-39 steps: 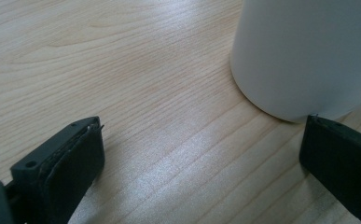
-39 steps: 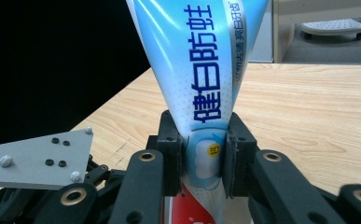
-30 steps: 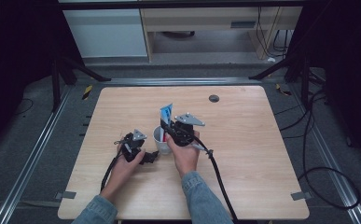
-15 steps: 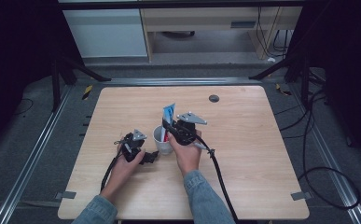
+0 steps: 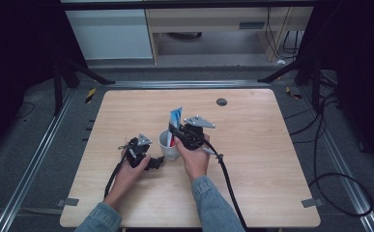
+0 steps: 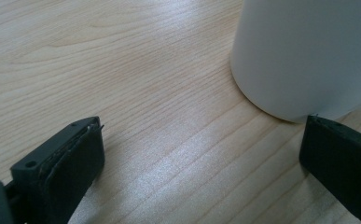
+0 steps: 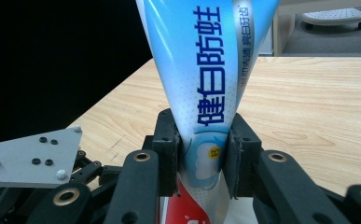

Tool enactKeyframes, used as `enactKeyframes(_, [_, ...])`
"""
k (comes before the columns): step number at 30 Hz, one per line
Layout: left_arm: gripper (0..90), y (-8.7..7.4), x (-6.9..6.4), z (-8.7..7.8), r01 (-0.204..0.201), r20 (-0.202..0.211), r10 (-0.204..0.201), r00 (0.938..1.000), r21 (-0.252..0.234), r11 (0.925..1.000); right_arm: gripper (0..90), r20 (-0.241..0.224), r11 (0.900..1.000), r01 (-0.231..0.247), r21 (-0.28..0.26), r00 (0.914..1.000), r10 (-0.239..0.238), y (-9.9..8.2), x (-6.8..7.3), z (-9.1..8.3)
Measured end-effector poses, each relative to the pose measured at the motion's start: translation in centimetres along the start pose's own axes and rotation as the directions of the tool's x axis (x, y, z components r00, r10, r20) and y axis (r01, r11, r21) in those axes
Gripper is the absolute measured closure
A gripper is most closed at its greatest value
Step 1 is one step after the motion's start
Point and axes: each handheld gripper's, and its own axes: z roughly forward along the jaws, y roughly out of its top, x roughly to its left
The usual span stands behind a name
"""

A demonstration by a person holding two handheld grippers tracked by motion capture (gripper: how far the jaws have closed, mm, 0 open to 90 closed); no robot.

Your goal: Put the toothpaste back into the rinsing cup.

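Right gripper [image 7: 201, 158] lower, toothpaste tube [image 7: 206, 70] over cup [image 5: 167, 143]

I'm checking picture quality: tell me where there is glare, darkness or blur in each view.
High view: dark surround, evenly lit table. Left gripper view: soft sheen on the wood, white cup slightly blurred. Right gripper view: toothpaste tube sharp in the right gripper, black background at left.

Soft overhead light, dark surroundings
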Motion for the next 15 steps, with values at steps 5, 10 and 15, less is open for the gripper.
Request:
enactKeyframes(5, [0.0, 0.0, 0.0, 0.0, 0.0, 0.0, 0.0, 1.0, 0.0, 1.0, 69.0, 0.001, 1.0, 0.008, 0.004, 1.0, -0.008, 0.04, -0.13, -0.07])
enactKeyframes(10, [0.0, 0.0, 0.0, 0.0, 0.0, 0.0, 0.0, 1.0, 0.0, 1.0, 68.1, -0.003, 0.9999, 0.01, 0.007, 1.0, -0.01, 0.1, -0.25, -0.14])
enactKeyframes(15, [0.0, 0.0, 0.0, 0.0, 0.0, 0.0, 0.0, 1.0, 0.0, 1.0, 66.6, -0.001, 0.9998, 0.012, 0.012, 0.9999, -0.012, 0.19, -0.35, -0.23])
